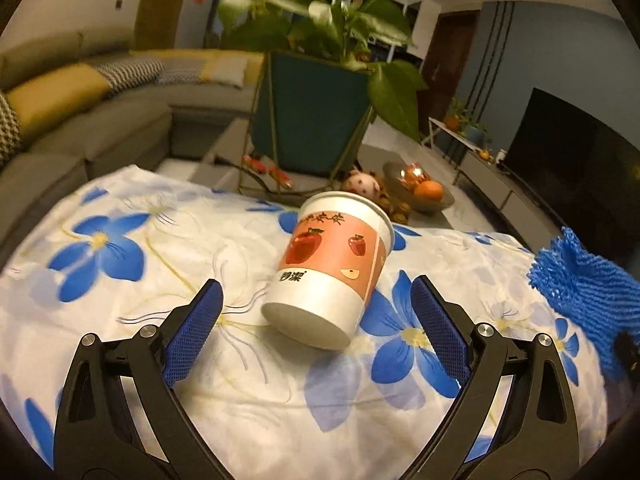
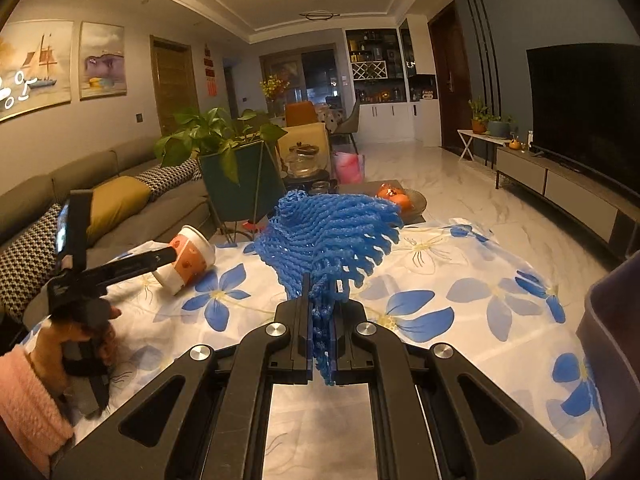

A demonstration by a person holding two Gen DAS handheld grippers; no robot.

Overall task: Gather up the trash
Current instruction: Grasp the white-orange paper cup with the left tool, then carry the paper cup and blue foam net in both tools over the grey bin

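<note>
A paper cup (image 1: 332, 268) with a pink apple print lies on its side on the blue-flowered cloth (image 1: 120, 280), its base toward me. My left gripper (image 1: 316, 292) stands open just short of it, one finger on each side of the base, not touching. In the right wrist view the same cup (image 2: 188, 258) lies at the left with the left gripper (image 2: 160, 258) reaching to it, held by a hand (image 2: 80, 336) in a pink sleeve. My right gripper (image 2: 322, 284) is shut on a blue foam net (image 2: 328, 232), lifted above the cloth (image 2: 440, 280). The net (image 1: 580, 288) shows at the right edge of the left view.
A potted plant in a teal pot (image 1: 312, 116) stands beyond the cloth, with a bowl of oranges (image 1: 424, 192) beside it. A grey sofa (image 2: 120, 200) runs along the left. A dark bin rim (image 2: 612, 320) shows at the far right. TV stand (image 2: 560, 184) on the right wall.
</note>
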